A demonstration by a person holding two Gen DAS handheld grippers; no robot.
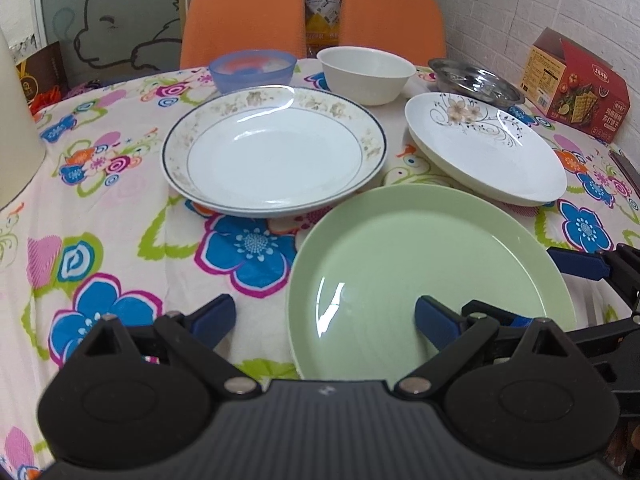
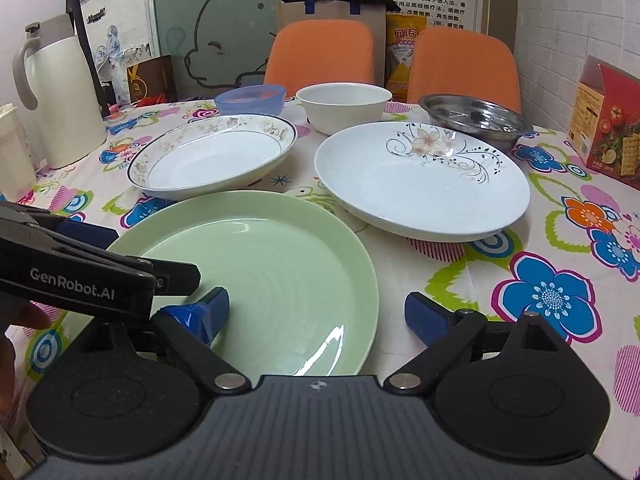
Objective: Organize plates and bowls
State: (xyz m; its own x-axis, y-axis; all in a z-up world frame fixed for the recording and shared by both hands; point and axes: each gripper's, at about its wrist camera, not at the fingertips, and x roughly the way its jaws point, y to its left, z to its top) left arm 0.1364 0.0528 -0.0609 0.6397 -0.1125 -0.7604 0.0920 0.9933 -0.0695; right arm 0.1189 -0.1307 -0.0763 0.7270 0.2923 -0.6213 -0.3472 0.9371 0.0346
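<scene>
- Plates and bowls sit spread over a table (image 1: 120, 208) draped in a bright flower-print cloth, with two orange chairs (image 1: 244, 20) drawn up at its far edge, upper centre of both views.
- Largest in frame, a pale green plate (image 1: 432, 264) lies flat at lower centre, nearest both cameras.
- Left tongs (image 1: 324, 316) hang with their blue-padded fingers wide apart at the bottom of the left wrist view, one pad over the cloth and the other over the green plate's inside; whether that pad touches the plate cannot be told.
- Right tongs (image 2: 316, 312) are likewise spread at the bottom of the right wrist view, the pad at frame left over the green plate and the other over the cloth beside its rim, gripping nothing.
- A deep plate with a dark rim line and faded floral border (image 1: 276, 148) rests behind the green one, centre left.
- A white plate with a painted blossom and scrollwork (image 2: 424, 180) sits centre right, its edge just beside the green plate.
- Along the back row stand a blue translucent bowl (image 1: 252, 70), a white bowl (image 1: 366, 72) and a steel dish (image 2: 476, 120).
- A white thermos jug (image 2: 60, 92) stands at upper left of the right wrist view.
- A red cracker box (image 1: 576, 84) stands at upper right.
</scene>
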